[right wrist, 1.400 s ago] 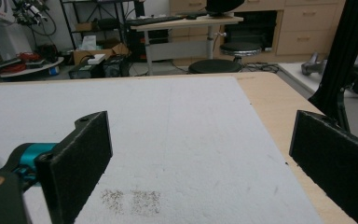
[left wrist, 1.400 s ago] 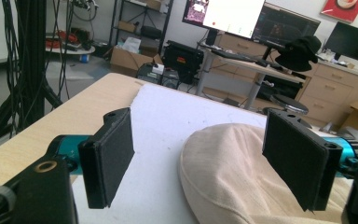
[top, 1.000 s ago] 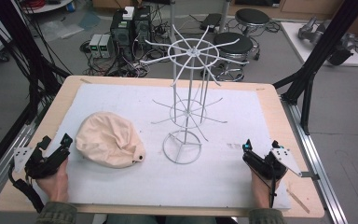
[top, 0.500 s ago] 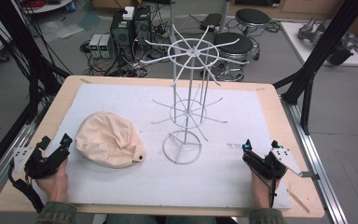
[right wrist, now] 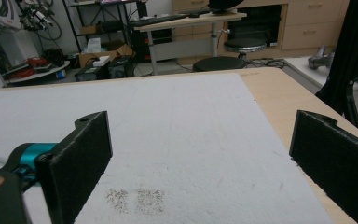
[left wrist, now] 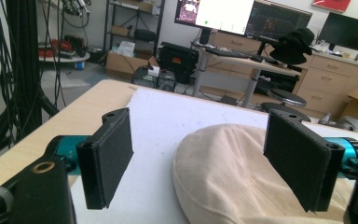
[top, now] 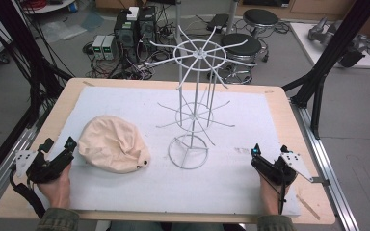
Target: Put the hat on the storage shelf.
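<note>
A cream fabric cap (top: pixel 113 144) lies crumpled on the left half of the white mat (top: pixel 125 98). A tall white wire rack (top: pixel 192 113) with radiating arms stands at the mat's middle on a ring base. My left gripper (top: pixel 59 142) rests at the front left, just left of the cap, and is open. In the left gripper view the cap (left wrist: pixel 233 172) sits close ahead, partly between the spread jaws of that gripper (left wrist: pixel 203 158), not touched. My right gripper (top: pixel 270 150) rests at the front right, open and holding nothing, and its view (right wrist: pixel 207 158) looks over bare mat.
The mat covers most of a wooden table (top: pixel 289 120), with bare wood along the edges. A faint grey smudge (right wrist: pixel 135 200) marks the mat just ahead of the right gripper. Black frame posts (top: pixel 318 72) stand off both sides; stools and computers sit beyond the far edge.
</note>
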Motion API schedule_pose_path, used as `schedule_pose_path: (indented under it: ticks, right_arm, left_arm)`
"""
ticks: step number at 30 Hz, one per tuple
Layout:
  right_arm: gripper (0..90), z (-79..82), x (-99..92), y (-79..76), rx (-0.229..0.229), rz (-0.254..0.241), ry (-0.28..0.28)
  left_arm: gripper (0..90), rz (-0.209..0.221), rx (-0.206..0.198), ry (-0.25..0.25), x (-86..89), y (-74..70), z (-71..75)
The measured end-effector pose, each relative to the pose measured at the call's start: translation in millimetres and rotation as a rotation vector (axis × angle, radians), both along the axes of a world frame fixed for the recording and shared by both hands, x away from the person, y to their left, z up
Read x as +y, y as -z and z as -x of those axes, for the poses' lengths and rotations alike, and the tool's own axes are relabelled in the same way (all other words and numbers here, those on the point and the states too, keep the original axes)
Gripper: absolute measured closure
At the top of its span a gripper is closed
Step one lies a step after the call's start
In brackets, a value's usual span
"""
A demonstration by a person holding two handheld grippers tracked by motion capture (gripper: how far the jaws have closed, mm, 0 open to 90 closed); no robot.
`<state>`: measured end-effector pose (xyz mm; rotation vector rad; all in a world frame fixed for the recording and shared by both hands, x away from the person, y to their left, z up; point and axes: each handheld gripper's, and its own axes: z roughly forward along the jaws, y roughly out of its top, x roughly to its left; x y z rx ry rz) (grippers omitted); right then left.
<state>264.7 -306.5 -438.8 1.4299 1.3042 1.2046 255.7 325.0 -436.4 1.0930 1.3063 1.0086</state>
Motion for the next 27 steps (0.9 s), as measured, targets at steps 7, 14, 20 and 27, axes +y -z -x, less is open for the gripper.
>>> schedule_pose_path:
  ticks: [7, 14, 20, 27]
  right_arm:
    - [4.6, -1.4, 0.4, 0.7, 0.003, 0.01, -0.004]
    - [4.6, -2.7, 0.7, 1.4, 0.008, 0.005, -0.005]
    - [4.6, -2.9, 0.8, 1.5, 0.011, 0.013, -0.007]
    - [4.6, -3.7, 1.5, 1.8, 0.015, 0.016, -0.005]
  left_arm:
    - [24.4, -0.022, -0.002, 0.036, -4.2, -11.5, -2.6]
    - [24.6, -0.025, 0.019, 0.063, -7.2, -18.0, -10.8]
    - [24.2, -0.022, 0.035, 0.062, -5.2, -23.5, -17.2]
    - [23.0, 0.002, 0.091, 0.078, -0.1, -27.9, -26.1]
